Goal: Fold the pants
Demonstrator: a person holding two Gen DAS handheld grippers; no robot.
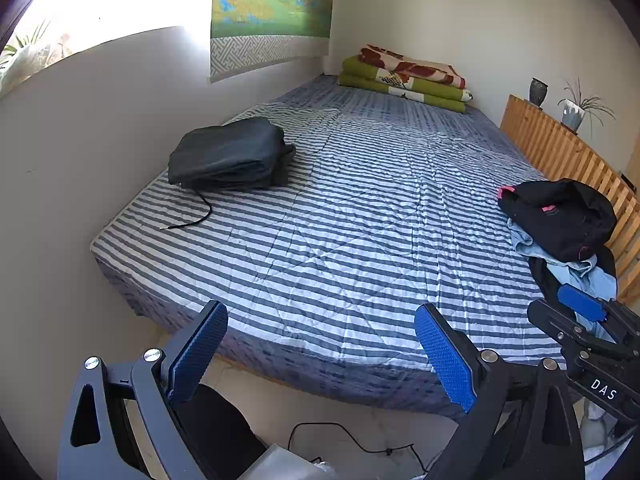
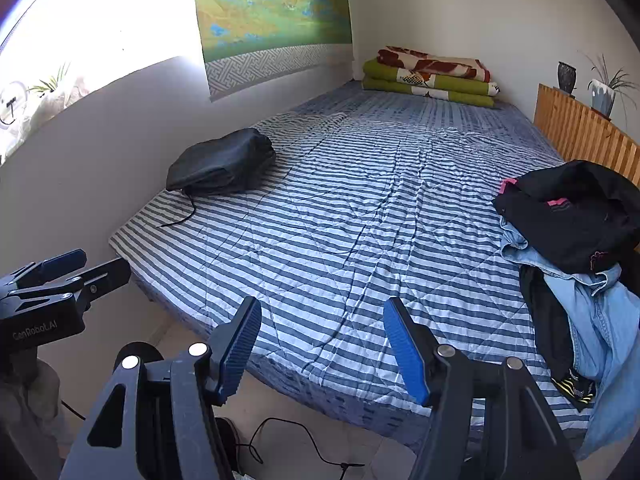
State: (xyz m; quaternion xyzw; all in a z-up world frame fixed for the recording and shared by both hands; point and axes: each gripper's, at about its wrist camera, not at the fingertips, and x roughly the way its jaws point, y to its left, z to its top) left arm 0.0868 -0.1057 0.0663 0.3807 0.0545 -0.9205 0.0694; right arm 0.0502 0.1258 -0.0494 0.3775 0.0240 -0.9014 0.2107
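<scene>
Figure: start of a folding cycle, seen along both grippers from the foot of the striped bed. Your left gripper and right gripper both hang over the near edge of the bed with jaws spread apart and nothing between the blue pads; neither touches cloth. The pants to be folded lie in the heap of garments at the right-hand edge of the bed, against the wooden slatted rail: a black piece with pink trim on top, pale blue denim beneath it spilling over the bed's near corner. Which piece is the pants cannot be told from here. The middle of the bed is bare, probably kept so as the folding surface. A dark folded bundle with a loose black cord sits at the bed's left side by the wall, likely finished work set aside. Folded green and red blankets rest at the far end of the bed. No basket, box or other container is visible on or beside the bed.
</scene>
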